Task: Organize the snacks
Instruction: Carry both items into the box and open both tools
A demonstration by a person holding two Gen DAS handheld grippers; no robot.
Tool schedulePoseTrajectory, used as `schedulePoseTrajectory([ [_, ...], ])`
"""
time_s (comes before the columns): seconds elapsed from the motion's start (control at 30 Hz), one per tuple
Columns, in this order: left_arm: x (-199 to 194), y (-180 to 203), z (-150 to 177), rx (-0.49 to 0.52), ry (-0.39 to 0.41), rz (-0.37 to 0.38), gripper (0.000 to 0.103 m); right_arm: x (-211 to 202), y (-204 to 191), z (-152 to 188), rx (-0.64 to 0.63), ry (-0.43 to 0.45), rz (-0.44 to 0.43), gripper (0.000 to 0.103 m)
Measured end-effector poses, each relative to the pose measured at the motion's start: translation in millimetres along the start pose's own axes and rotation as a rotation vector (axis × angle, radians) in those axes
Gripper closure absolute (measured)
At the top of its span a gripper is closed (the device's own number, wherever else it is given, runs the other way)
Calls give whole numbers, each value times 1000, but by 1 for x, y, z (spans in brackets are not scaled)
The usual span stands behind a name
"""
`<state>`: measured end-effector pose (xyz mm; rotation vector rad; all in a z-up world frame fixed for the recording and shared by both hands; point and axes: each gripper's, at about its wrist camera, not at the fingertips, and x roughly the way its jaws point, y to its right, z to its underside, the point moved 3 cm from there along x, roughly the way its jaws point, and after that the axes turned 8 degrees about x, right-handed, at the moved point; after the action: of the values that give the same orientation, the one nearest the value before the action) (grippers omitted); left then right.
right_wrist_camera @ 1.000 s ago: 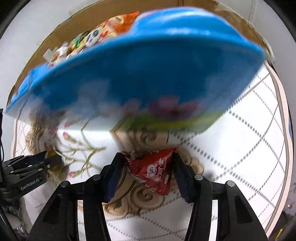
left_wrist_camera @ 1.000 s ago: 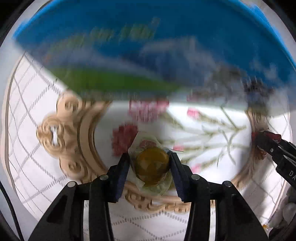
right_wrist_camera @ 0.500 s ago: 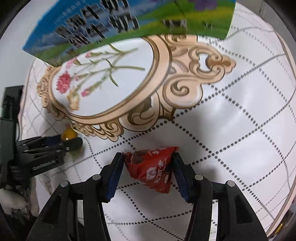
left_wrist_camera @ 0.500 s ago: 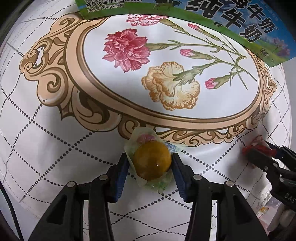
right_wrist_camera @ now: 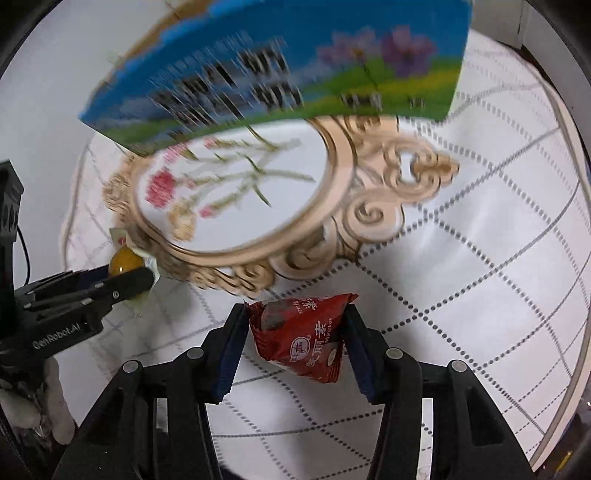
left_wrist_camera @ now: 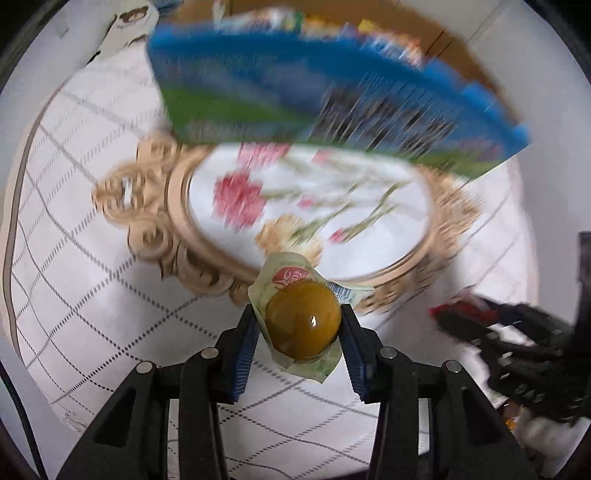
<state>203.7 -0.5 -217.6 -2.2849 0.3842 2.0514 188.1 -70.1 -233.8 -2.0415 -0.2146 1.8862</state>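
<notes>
My left gripper (left_wrist_camera: pixel 298 314) points down over the table and is shut on a round amber snack in a clear, pale green wrapper (left_wrist_camera: pixel 303 328). In the right wrist view my right gripper (right_wrist_camera: pixel 295 314) has a red triangular snack packet (right_wrist_camera: pixel 306 336) between its blue pads, and its jaws are closing on it. Both snacks hang above the tablecloth. The left gripper (right_wrist_camera: pixel 129 277) with its amber snack also shows at the left of the right wrist view. The right gripper (left_wrist_camera: pixel 461 312) appears blurred at the right edge of the left wrist view.
A blue and green cardboard box (left_wrist_camera: pixel 295 92) (right_wrist_camera: pixel 258 81) stands at the far side, with several colourful snack packs (left_wrist_camera: pixel 332 22) inside. The round table has a white cloth with a dotted grid (right_wrist_camera: pixel 480 295) and a floral medallion (left_wrist_camera: pixel 295 206).
Both grippers have risen and pulled back toward the box with their snacks still held. The box, cut off at the top half a second ago, now fills the upper part of each view.
</notes>
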Motion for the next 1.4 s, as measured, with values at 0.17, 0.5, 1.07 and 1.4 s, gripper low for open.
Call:
schedulePoseTrajectory([
  [0.17,-49,3,-36,12,96,71,63,-43,-22,-26,0,74,-89,49],
  [0.5,-88,-3,-142,12,156,167,63,-132,-26,-119,-27,288,-104,49],
  [1.07,0,-10,-223,2,-30,83,62,-80,8,-208,2,214,74,49],
  [1.4,9,-25,-227,-31,-39,-10,25,-61,13,-210,18,138,210,4],
])
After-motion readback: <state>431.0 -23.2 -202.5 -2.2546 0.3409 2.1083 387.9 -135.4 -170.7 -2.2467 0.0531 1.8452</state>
